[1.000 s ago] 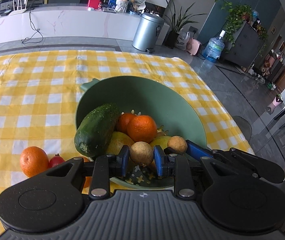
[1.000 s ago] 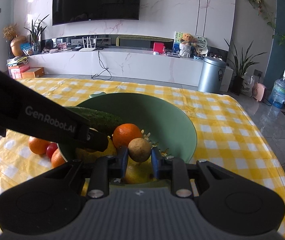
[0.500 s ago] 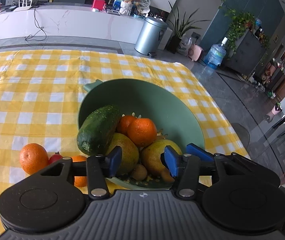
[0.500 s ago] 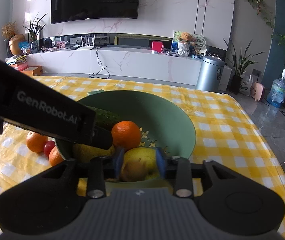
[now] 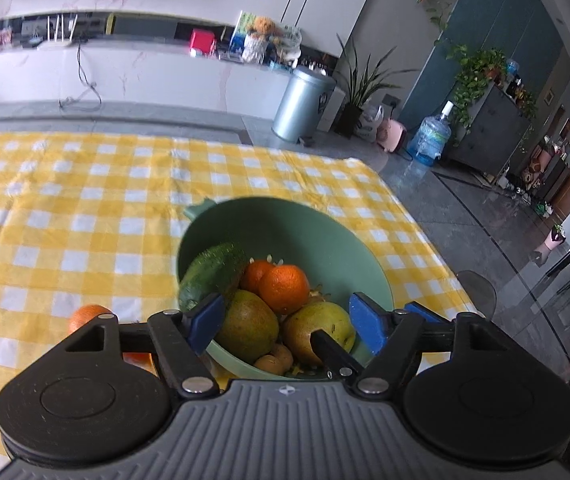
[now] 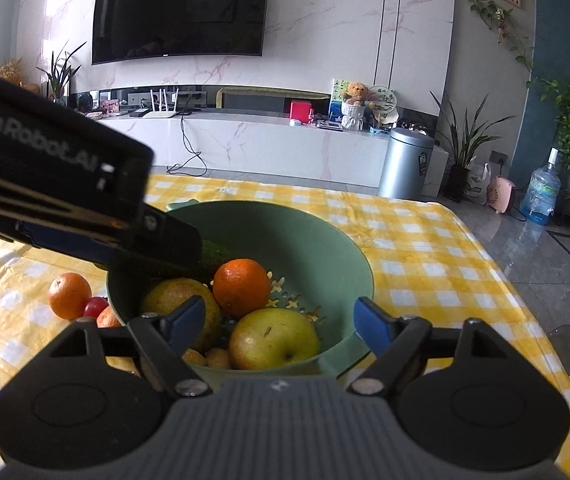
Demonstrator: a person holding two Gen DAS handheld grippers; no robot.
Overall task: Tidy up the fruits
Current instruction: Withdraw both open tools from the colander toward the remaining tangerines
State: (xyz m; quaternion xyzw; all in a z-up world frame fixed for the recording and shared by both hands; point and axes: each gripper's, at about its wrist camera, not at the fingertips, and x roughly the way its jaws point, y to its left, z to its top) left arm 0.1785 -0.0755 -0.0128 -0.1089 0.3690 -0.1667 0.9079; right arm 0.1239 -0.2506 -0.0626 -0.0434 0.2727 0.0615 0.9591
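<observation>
The left gripper (image 5: pixel 285 322) is seen with its jaws opening wide above the green bowl (image 5: pixel 325 240); nothing is gripped between its blue pads (image 5: pixel 205 320). The right gripper (image 6: pixel 275 326) is likewise opening, wide and empty, over the near rim of the bowl. Inside the bowl are counted one cucumber (image 5: pixel 209 276), two oranges (image 5: pixel 284 288), two yellow-green pears (image 5: pixel 247 326) and two small brown fruits (image 5: pixel 275 360) at the near edge. Just beside the bowl, on the yellow checked tablecloth (image 6: pixel 425 248), two further oranges (image 6: pixel 69 295) and one small red fruit (image 6: pixel 95 306) are seen.
</observation>
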